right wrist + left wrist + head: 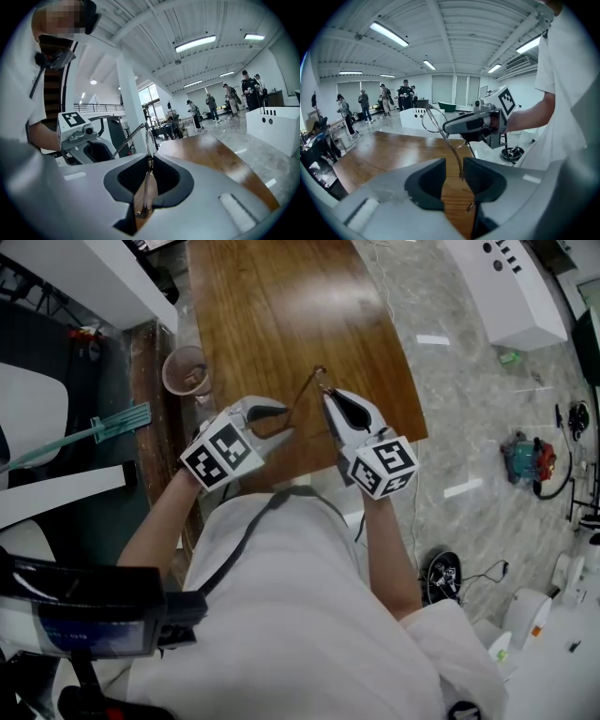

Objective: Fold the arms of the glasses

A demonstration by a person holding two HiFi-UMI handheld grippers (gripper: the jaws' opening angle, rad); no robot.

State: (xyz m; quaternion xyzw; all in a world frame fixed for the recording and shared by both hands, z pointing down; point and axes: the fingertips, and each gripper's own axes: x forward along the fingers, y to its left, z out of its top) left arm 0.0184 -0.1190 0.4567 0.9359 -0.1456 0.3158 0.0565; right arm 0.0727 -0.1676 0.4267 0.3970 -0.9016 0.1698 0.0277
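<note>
The right gripper (150, 159) is clamping the glasses (148, 138) between its fingers (168, 176). They are standing narrow, nearly together, with only the thin frame between the pads. The glasses are sitting edge-on in that grip, a clear lens rising out of the slit. One arm (127, 139) is slanting away toward the other gripper.

The left gripper (453, 165) is standing with its fingers (427, 183) wide apart. The tip of the arm is hanging in the gap, close to the pad on the right of the left gripper view. The pads are not squeezing it, and whether it is touching that one pad I cannot tell.

In the head view the two grippers are facing each other just in front of the person's chest, their marker cubes turned up toward the camera. The glasses are hanging in the air between them, over the near end of the brown wooden desk (281, 306).

A pinkish cup (186, 369) is standing on a darker strip just beside the desk's left edge. Pale stone floor (469, 381) is spreading out to the right.
</note>
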